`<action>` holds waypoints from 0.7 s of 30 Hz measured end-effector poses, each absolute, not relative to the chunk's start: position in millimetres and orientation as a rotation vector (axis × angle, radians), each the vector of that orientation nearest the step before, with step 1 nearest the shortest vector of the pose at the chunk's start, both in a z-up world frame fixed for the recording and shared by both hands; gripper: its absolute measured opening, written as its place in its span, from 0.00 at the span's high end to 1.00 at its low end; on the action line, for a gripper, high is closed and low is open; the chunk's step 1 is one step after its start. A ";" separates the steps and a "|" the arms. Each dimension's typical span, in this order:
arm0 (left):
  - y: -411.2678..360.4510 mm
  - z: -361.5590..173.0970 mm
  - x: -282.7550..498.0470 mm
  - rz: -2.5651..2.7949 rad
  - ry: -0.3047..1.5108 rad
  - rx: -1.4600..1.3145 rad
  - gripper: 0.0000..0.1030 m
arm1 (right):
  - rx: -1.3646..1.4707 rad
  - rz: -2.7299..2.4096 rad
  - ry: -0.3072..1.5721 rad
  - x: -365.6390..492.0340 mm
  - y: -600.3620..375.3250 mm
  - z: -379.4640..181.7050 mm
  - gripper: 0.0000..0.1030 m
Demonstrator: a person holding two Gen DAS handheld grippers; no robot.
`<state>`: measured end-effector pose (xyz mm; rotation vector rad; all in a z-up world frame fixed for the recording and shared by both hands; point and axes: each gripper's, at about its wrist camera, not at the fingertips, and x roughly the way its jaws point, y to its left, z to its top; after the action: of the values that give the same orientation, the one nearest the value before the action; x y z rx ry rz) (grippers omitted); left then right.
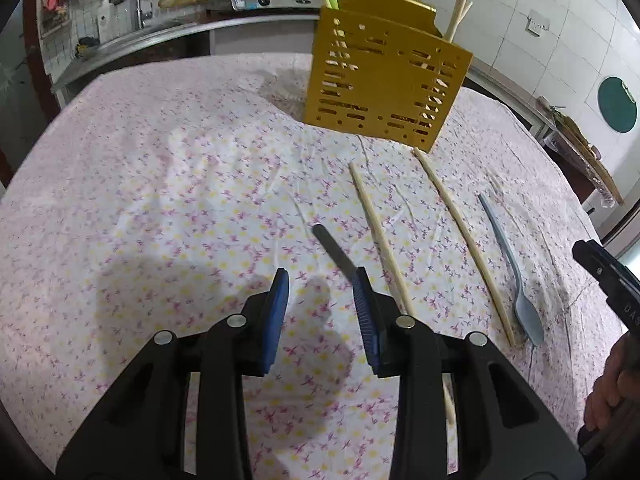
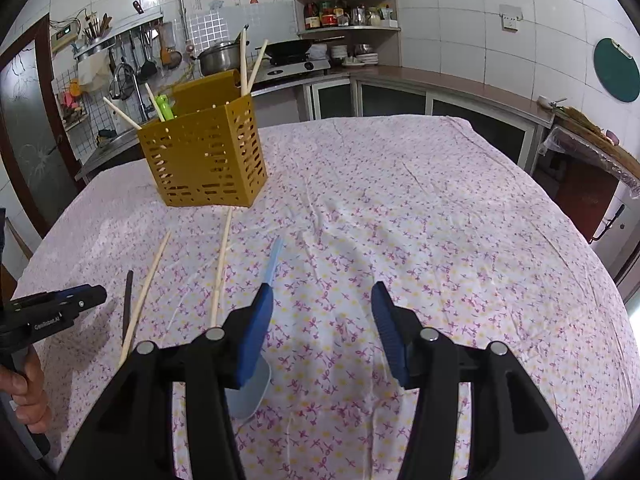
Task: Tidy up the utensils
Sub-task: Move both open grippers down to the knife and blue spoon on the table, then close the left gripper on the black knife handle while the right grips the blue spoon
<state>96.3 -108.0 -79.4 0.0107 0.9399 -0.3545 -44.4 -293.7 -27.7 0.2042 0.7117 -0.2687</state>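
Floral tablecloth [image 2: 400, 220] fronts tiled kitchen wall [image 2: 460, 20] and counter [image 2: 440, 80].

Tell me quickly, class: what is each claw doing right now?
Left claw: open, holding nothing.
Right claw: open, holding nothing.

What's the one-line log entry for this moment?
left tool: open, over dark utensil | right tool: open, by blue spoon | two chopsticks loose on cloth | yellow holder: upright, partly filled
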 end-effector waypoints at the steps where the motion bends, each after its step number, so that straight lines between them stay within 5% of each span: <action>1: -110.1 -80.5 98.6 -0.354 0.942 0.016 0.69 | 0.202 -0.266 0.715 -42.4 -293.3 -28.3 0.51; 14: -140.1 -99.9 128.7 -0.335 1.015 0.033 0.69 | 0.171 -0.272 0.811 1.3 -287.4 -40.6 0.51; 21: -155.3 -107.3 139.7 -0.315 0.954 0.121 0.80 | 0.197 -0.224 0.873 43.0 -278.7 -57.8 0.52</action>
<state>139.7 -155.3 -107.3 0.1205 0.9545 -0.3146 43.0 -278.7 -57.8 0.1971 0.8727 -0.2244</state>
